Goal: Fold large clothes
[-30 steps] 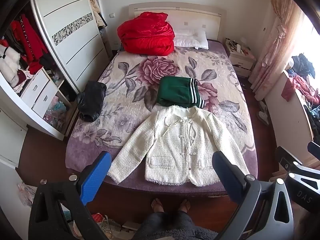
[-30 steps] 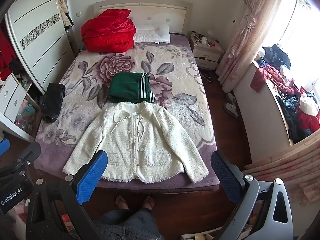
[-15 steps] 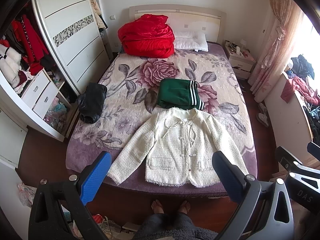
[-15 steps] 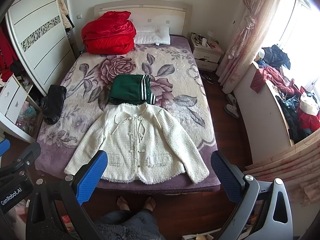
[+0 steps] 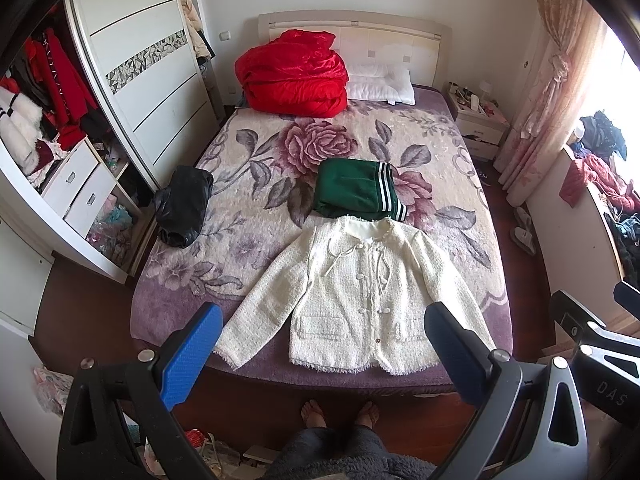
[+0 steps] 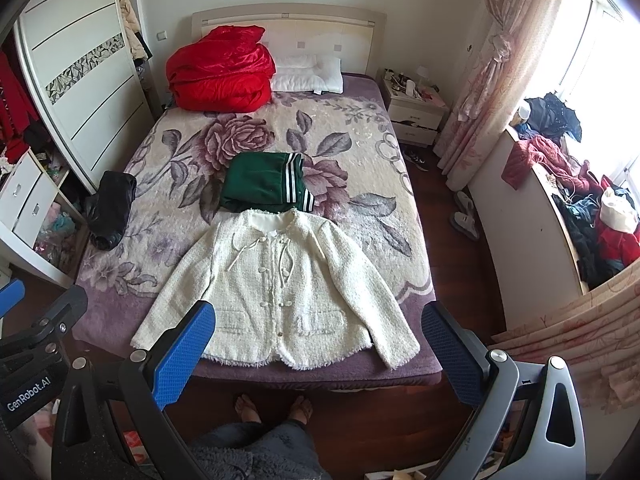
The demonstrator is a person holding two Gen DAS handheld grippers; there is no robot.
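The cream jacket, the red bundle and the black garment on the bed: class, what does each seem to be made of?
Cream jacket: apparently a nubby tweed-like weave, matte, with frayed fringe along the hem.
Red bundle: likely satin or a similar slick fabric, since its folds shine.
Black garment: possibly leather or faux leather, given its dull sheen and stiff creases.

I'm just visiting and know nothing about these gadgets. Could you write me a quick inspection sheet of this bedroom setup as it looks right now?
Surface: bed with a floral blanket.
Job's things: cream jacket spread flat, front up, sleeves out, near the foot edge; folded green garment just behind its collar.
Clutter: black garment at the bed's left edge; red quilt and pillow by the headboard.
Grippers: left gripper and right gripper both open, held above the floor, empty.
Cables: nothing seen.
Surroundings: open wardrobe, nightstand, curtain, clothes heaped on a ledge.
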